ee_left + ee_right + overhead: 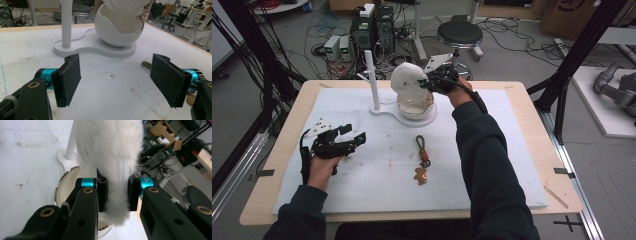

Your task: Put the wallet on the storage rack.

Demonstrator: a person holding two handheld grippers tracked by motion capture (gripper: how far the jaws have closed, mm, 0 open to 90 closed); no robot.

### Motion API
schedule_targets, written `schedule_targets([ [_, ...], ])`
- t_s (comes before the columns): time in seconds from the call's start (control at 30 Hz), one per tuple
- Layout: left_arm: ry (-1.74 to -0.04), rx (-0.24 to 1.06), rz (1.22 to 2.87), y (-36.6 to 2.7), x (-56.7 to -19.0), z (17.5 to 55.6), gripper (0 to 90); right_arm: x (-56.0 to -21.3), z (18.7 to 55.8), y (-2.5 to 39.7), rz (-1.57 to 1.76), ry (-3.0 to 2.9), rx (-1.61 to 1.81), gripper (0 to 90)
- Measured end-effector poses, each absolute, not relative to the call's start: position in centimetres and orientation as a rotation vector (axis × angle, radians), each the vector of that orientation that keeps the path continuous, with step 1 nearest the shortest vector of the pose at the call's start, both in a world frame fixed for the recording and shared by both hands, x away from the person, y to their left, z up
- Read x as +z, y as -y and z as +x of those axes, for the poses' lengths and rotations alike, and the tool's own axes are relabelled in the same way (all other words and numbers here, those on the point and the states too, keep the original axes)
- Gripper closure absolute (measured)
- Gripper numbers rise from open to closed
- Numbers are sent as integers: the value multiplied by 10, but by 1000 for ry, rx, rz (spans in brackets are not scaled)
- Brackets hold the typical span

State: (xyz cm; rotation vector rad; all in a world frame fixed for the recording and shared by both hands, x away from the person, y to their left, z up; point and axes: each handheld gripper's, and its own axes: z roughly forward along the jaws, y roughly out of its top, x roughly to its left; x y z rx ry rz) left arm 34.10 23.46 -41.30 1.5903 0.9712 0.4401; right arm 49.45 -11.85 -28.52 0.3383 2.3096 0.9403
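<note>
A white fluffy pouch [407, 80] with a zipper hangs over a white bowl [416, 109] at the back middle of the table. My right gripper [428, 82] is shut on the pouch's right side. In the right gripper view the jaws [117, 195] pinch the fur [110, 150] along the zipper, with the bowl's rim [62, 185] below. My left gripper [354, 135] rests at the table's left, open and holding nothing. In the left gripper view its jaws [116, 80] stand wide apart, facing the bowl [112, 32] and the pouch [125, 5] above it.
The bowl sits on a flat white base [100, 51] that also carries an upright white post [373, 80]. A keychain with a green cord [422, 150] and a brown charm [420, 175] lies mid-table. A white mat [512, 165] covers the wooden table.
</note>
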Motion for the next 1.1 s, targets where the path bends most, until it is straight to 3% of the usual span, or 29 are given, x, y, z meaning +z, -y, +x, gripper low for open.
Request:
schedule_targets([
  [0.67,-985,417,1602,-235,-415,343,245,-292,499,115,269,-2241,851,764],
  [1.1,-986,411,1602,-234,-415,343,245,-325,495,100,123,-2325,546,766],
])
